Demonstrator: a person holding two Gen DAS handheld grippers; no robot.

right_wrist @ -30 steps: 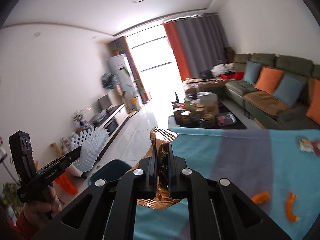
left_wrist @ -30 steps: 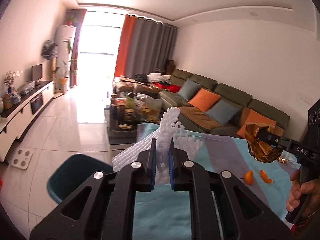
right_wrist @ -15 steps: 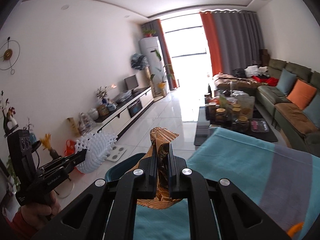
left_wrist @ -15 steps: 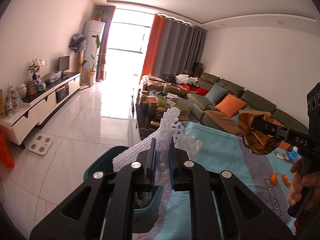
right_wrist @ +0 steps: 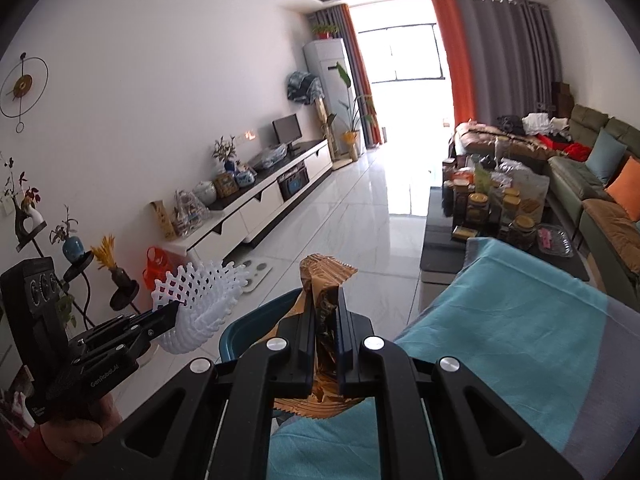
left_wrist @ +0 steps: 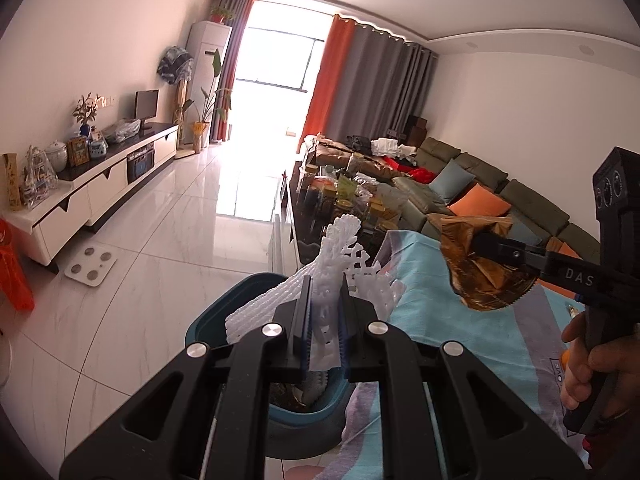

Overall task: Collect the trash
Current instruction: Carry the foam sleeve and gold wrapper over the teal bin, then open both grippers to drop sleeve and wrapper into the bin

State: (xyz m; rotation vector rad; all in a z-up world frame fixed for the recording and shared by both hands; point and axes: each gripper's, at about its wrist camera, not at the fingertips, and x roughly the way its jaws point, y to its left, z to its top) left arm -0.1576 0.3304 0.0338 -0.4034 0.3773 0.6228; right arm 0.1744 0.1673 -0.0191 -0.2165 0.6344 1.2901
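Foam net [left_wrist: 336, 276] pinched in left claw [left_wrist: 323, 320], tilted over bin [left_wrist: 224, 312]

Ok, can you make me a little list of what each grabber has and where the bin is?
left gripper: shut on the white foam fruit net
right gripper: shut on the crinkly gold-brown snack wrapper
bin: dark teal plastic tub on the floor beside the table edge
table cover: light blue and grey cloth
left gripper position: above the tub

foam net [left_wrist: 340, 264]: white soft mesh | wrapper [left_wrist: 480, 272]: gold glossy crinkled foil | bin [left_wrist: 224, 312]: teal smooth plastic | floor [left_wrist: 168, 240]: glossy tile | tablecloth [right_wrist: 500, 320]: matt cloth
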